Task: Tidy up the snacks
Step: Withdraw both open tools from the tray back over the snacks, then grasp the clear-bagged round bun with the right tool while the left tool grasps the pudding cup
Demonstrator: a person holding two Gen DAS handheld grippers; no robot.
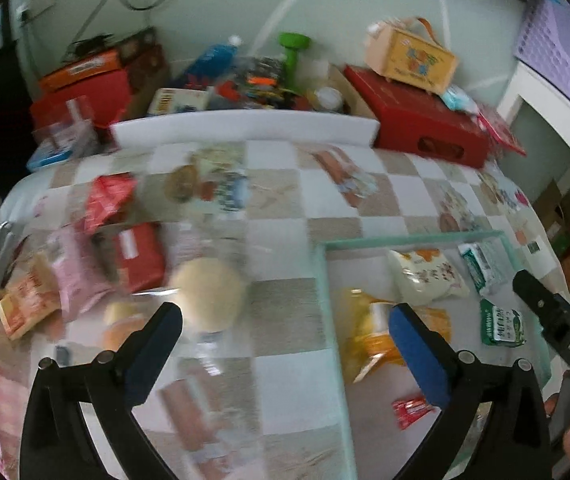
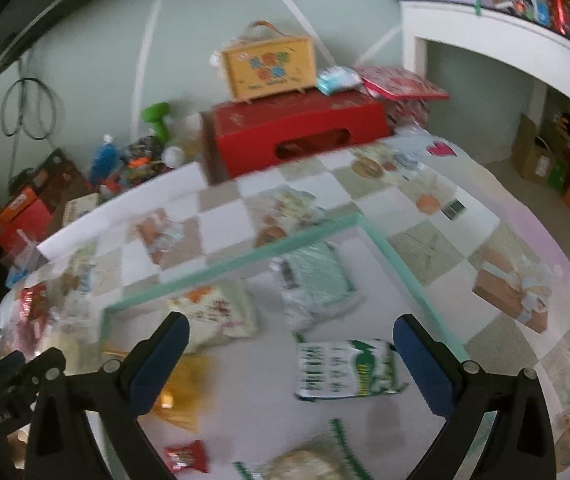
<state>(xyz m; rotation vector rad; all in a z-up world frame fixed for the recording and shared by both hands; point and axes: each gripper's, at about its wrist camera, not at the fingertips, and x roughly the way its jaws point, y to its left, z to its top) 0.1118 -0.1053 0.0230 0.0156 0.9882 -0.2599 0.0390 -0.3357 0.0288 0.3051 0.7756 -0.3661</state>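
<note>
— Grippers: how standing?
— Left gripper [image 1: 285,340] spread wide, grasping nothing, hanging over the checkered cloth [image 1: 285,312] just outside the glass tray [image 1: 413,238]. Right gripper [image 2: 291,350] likewise released, hovering above the tray's floor.
— Snacks, relative to the tray?
— Lying inside it: green-and-white packet [image 2: 347,368], cream pouch [image 2: 221,312], orange bag [image 1: 369,340], small red candy [image 2: 187,456], pale green packet [image 2: 317,280]. Sitting outside, past the tray's left wall: round beige bun [image 1: 209,292], red packet [image 1: 141,256], pink packet [image 1: 75,276], all blurred.
— Beyond the tray's far wall?
— Red box [image 2: 297,132] carrying a yellow case [image 2: 269,66]
</note>
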